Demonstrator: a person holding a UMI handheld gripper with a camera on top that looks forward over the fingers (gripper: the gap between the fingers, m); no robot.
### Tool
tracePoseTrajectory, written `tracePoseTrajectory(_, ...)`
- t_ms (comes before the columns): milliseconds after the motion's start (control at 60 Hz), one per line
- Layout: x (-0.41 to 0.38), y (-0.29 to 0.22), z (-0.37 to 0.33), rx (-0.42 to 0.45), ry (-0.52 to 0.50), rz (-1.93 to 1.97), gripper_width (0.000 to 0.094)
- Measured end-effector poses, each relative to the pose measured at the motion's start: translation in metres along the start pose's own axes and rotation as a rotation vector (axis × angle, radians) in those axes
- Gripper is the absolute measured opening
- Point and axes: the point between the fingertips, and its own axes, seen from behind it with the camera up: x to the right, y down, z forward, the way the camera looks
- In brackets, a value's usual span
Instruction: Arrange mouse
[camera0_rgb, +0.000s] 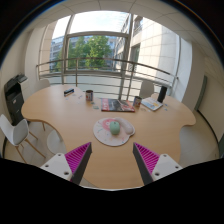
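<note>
So the gripper (112, 160) is wide open with nothing in it; the two pink pads (78, 157) sit well apart over the near part of the table (60, 115). The mouse (114, 127) looks like the small greenish thing lying on the round white plate (101, 136) just ahead of the fingers, roughly centred between them but clearly beyond the tips, not touching either. It's tiny, so I can't swear to its shape.

The table is a big rounded light wood top. On its far side there's a cup (89, 96), a flat colourful book (118, 104), and a white laptop (153, 102) off to the right. A white chair (14, 133) stands at the near left. Behind the table, big windows (95, 50) face green trees (97, 49) and a pale building (155, 45).
</note>
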Motion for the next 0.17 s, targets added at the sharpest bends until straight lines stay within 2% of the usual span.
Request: tracePoseTrajectory(167,-0.004,0.006,-0.016,0.010,-0.006,-0.009,0.0849)
